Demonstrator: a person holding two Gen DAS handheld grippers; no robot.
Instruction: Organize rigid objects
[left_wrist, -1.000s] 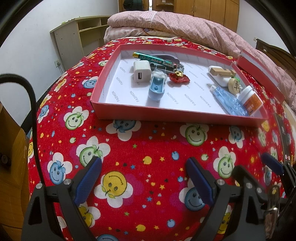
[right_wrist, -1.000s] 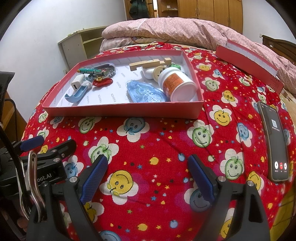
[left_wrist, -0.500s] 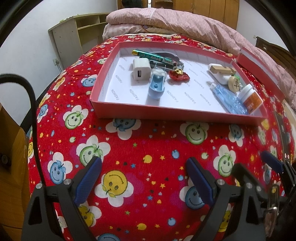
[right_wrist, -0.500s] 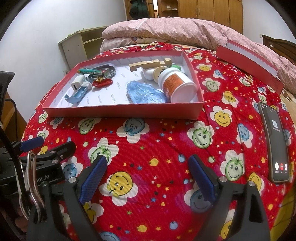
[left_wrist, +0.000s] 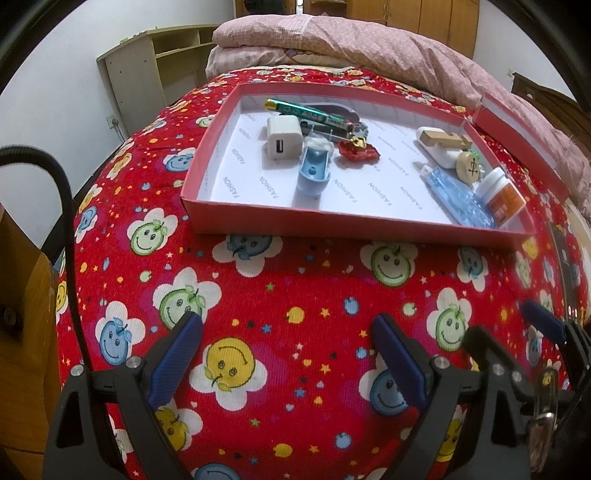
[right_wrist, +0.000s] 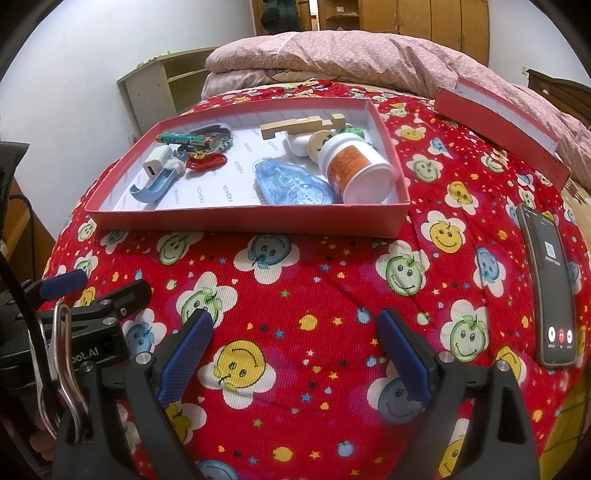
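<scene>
**Both jaws wide and empty, the tray ahead of us on the bed**

Our left gripper (left_wrist: 288, 354) hangs over the red smiley bedspread (left_wrist: 295, 295) with its jaws spread wide and nothing between them. Our right gripper (right_wrist: 295, 349) is the same: jaws far apart, holding nothing, only printed cloth under the gap.

The red tray (left_wrist: 354, 225) lies on the bed at 12 o'clock from both pairs of jaws, well apart from the fingertips, with a band of bare bedspread between. From the left wrist it sits slightly toward 1 o'clock; from the right wrist slightly toward 11 o'clock.

Inside the tray, seen from the left wrist, a white charger (left_wrist: 282, 141) and a blue clip (left_wrist: 314, 172) lie at the 11 o'clock end, touching or nearly so. Behind them lies a green battery (left_wrist: 306, 112), and just right of the clip a red charm (left_wrist: 358, 152). At the 2 o'clock end we see a wooden block (left_wrist: 445, 138) resting on a white case (left_wrist: 439, 155), a round wooden disc (left_wrist: 470, 166), a clear blue tape dispenser (left_wrist: 458, 201) and a white bottle (left_wrist: 502, 197) lying on its side against the tray's right wall.

Outside the tray, a phone (right_wrist: 552, 288) lies on the bedspread at 2 o'clock from our right jaws, and the tray's lid (right_wrist: 502, 122) rests farther back at 1 o'clock, against the pink quilt (right_wrist: 369, 59).
</scene>
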